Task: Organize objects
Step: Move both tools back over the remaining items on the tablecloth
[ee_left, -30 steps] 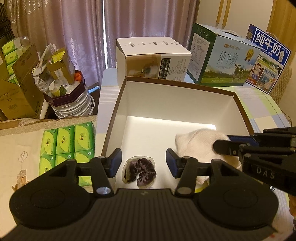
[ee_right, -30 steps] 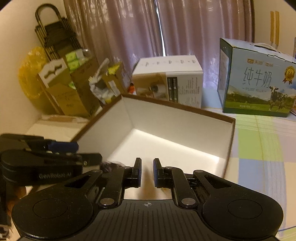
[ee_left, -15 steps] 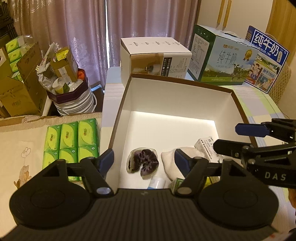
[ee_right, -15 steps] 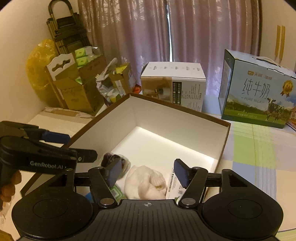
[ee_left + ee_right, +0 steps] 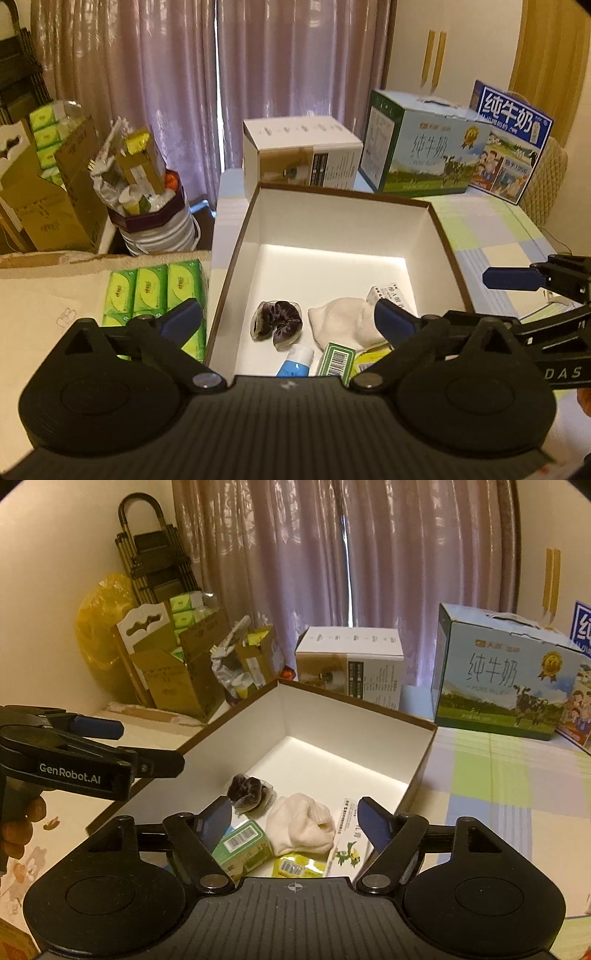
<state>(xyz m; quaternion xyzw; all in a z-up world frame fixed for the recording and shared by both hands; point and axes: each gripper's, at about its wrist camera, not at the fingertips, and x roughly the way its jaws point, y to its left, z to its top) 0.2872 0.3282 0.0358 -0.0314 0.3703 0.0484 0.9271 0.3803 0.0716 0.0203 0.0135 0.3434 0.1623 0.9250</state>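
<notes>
White cardboard box (image 5: 334, 221) is seen at twelve o'clock; both hand-held grippers, left (image 5: 288, 319) and right (image 5: 295, 814), are spread open, having just widened, nothing clamped.

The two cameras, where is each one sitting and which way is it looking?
Left wrist view: sits on the left gripper, looking down into the open box; its own fingers stand wide, and the right gripper pokes in.
Right wrist view: sits on the right gripper, facing the same box; the left gripper and a hand show.
Both share the scrunchie, the white sock and the curtains.
</notes>
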